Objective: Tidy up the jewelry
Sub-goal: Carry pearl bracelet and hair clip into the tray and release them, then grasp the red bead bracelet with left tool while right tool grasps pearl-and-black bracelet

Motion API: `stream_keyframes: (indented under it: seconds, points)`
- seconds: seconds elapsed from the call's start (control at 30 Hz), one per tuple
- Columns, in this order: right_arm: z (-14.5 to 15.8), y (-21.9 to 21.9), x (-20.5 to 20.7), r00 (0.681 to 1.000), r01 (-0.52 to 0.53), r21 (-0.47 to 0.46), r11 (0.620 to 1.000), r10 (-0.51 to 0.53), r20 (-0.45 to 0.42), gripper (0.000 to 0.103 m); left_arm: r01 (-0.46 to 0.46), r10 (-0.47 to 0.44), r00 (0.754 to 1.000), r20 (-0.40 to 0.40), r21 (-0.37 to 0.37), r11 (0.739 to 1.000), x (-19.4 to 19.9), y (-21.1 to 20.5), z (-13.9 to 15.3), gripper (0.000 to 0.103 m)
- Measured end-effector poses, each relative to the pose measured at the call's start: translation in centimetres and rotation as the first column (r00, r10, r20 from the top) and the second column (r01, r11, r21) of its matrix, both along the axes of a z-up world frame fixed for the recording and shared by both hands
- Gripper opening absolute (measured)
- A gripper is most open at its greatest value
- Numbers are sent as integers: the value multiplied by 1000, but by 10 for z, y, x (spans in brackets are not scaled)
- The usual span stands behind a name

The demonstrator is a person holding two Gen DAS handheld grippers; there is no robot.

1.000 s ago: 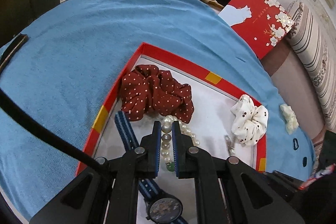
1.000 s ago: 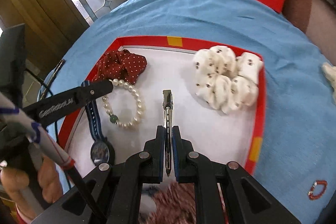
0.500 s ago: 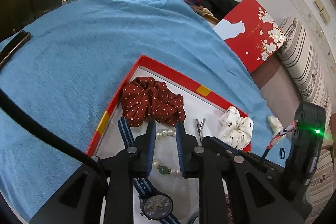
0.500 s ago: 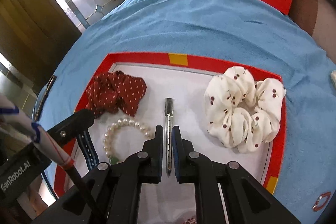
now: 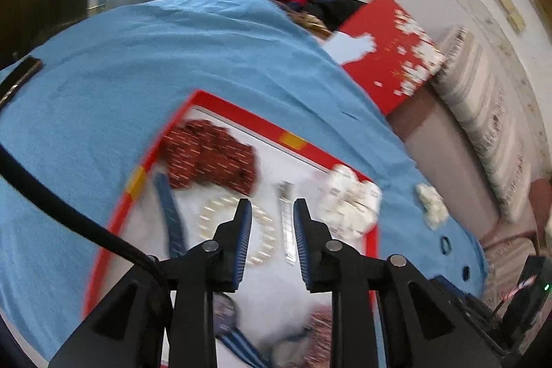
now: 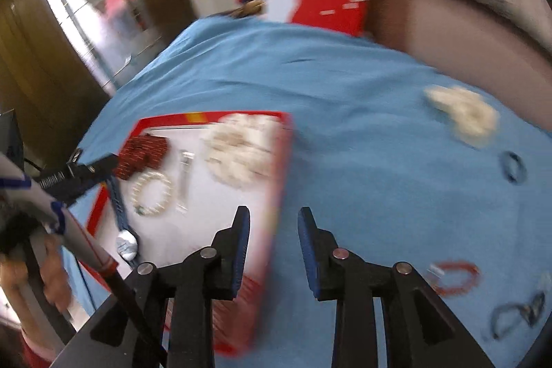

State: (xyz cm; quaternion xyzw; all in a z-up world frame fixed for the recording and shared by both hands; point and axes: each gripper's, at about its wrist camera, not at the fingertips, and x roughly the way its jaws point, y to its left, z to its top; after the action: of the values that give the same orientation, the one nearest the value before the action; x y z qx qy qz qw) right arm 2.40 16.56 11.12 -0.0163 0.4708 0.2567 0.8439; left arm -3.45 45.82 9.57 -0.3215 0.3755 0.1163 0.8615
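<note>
Both tongs are pulling back from the red tray (image 6: 281,181), each leaving behind what it had been pinching a second ago: the pearl bracelet (image 5: 238,230) is lying released under the left tongs (image 5: 269,226), and the silver hair clip (image 6: 183,181) is resting flat on the white tray floor while the right tongs (image 6: 272,230) are swinging off to the right, over the tray's right rim and the blue cloth (image 6: 345,92) on the bench. Each pair of jaws is opening with nothing between them. Inside the tray the clip is sitting between the bracelet and the white scrunchie (image 6: 238,150), its long axis running near to far, though blur is hiding which end is the hinge. What is waiting outside looks to be the next work: a red bead bracelet (image 6: 455,276) is lying on the cloth just to the near right of the right tongs, a dark ring-shaped item (image 6: 514,166) farther right, and a cream scrunchie (image 6: 465,112) at the far right. All of these are lying on the right tongs' side, well apart from the left tongs, so the right hand is clearly the nearer one.
</note>
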Motion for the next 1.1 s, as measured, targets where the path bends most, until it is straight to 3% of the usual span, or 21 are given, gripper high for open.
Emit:
stream_keyframes:
  seconds: [0.1,0.17,0.33,0.5,0.67,0.83,0.97,1.03,1.1]
  points:
    - [1,-65,-15,996,90,-31,995,-90,18,32,94,-92,995,38,-40,995,3,-29,6,26]
    - [0,-108,-25,988,156,-51,987,-154,26,33,155,-152,986,66,-48,987,5,-56,10,34]
    - [-6,-217,-43,940,342,-43,939,-342,3,34,298,-299,952,67,32,954,11,-128,13,37]
    - [-15,-292,-53,889,458,4,889,-458,-9,38,410,-412,911,9,68,909,13,-199,-7,38]
    - [-29,-328,-46,865,501,66,863,-501,-15,41,466,-464,885,-50,61,883,16,-242,-28,38]
    - [-50,-349,-43,863,501,96,860,-504,14,41,479,-473,877,-83,67,875,32,-268,-42,38]
    - [-49,-356,-27,870,488,106,866,-493,25,41,492,-489,869,-71,22,870,58,-282,-48,38]
    - [-49,-361,-17,863,498,88,863,-503,45,41,501,-498,864,-79,37,864,71,-289,-52,38]
    - [-57,-372,-5,851,521,105,847,-524,8,41,510,-503,859,-92,64,858,83,-295,-55,38]
